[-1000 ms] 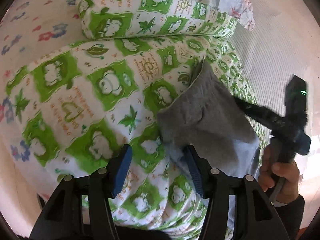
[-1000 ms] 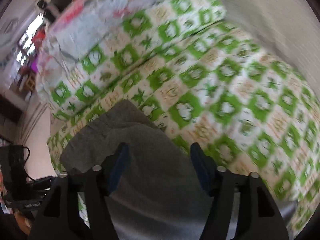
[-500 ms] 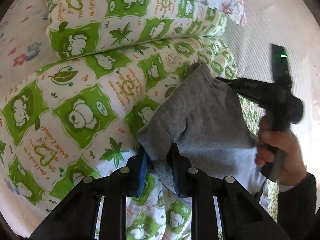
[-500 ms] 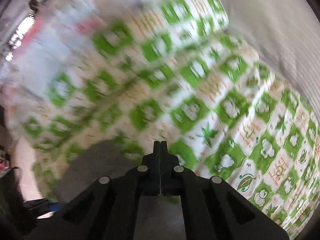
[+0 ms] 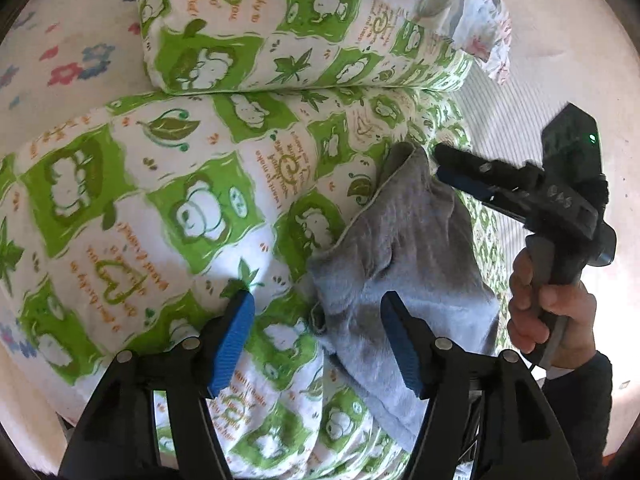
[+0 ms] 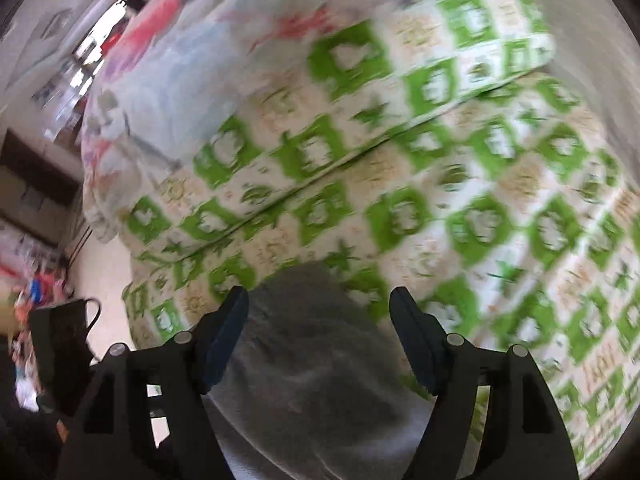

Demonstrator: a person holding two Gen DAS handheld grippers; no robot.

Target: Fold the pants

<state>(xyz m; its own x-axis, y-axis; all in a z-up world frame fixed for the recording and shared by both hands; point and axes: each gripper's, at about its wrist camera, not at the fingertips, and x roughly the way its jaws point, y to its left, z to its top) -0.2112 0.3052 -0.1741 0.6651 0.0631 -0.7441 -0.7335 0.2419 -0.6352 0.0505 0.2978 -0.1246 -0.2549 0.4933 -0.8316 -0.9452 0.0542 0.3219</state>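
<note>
The grey pants (image 5: 404, 256) lie bunched in a folded heap on a green-and-white monkey-print quilt (image 5: 160, 200). My left gripper (image 5: 316, 340) is open, its blue pads either side of the heap's near edge, holding nothing. My right gripper (image 6: 318, 336) is open over the far end of the grey pants (image 6: 316, 360). In the left wrist view it (image 5: 452, 168) appears at the right, held by a hand, tips at the pants' far corner. The right wrist view is motion-blurred.
A matching green-print pillow (image 5: 288, 28) lies behind the pants, with a floral one (image 5: 476, 12) beyond it. A white ribbed sheet (image 5: 512, 112) shows at the right. In the right wrist view, room clutter and a black object (image 6: 60, 344) sit at the left.
Half a second ago both grippers were shut, the left one pinching the pants' edge. Both have opened and let the cloth go; the pants have settled on the quilt.
</note>
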